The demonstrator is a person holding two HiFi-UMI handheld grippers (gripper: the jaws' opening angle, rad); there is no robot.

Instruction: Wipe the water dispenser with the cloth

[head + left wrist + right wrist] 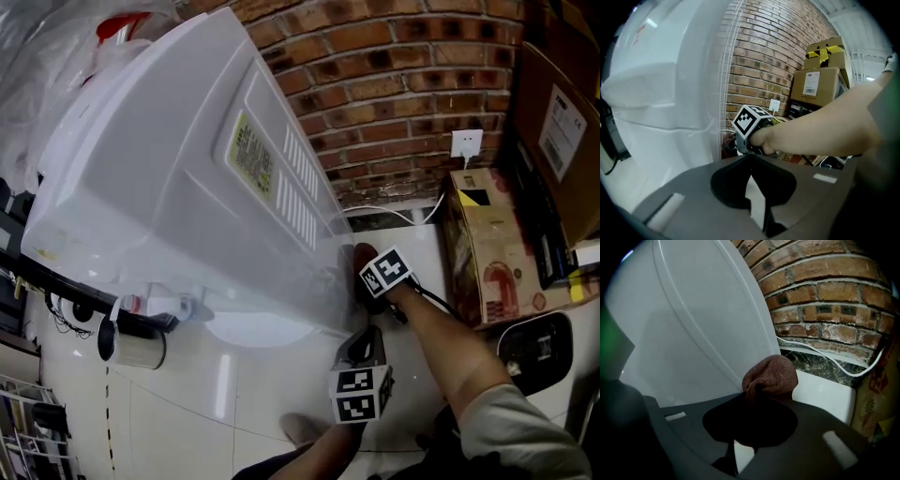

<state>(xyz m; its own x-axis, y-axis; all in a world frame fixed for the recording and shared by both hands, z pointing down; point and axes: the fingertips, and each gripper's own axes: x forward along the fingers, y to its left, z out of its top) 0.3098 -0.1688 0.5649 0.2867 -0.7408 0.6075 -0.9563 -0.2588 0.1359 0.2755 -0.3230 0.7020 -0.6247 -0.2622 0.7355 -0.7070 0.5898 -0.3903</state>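
Far off to the left of both tongs, a pale cup [131,345] sits by the taps on the front of the water dispenser [169,169]. Its mouth is turned away, so I cannot see whether anything is in it. The dispenser's big white body fills the space left of the tongs, and the face nearer them carries a yellowish label [251,155] and rows of vent slots. The left tongs [367,339] hang low beside the dispenser's bottom corner, nearer the person than the right pair. They are clenched tip to tip with nothing caught between them. The right tongs [757,392] are just beyond, clamped on a bunched brown cloth [771,375]. The cloth pokes out past their tips, right by the dispenser's lower edge where it nears the brick wall [394,56]. I cannot tell whether the cloth is pressing on the white panel. Up and to the right of the right tongs, a white socket [466,142] sits on the wall. Well to the right of both tongs stand cardboard boxes [487,248]. They are shut, one crossed with yellow and black tape, so what they hold is out of sight.
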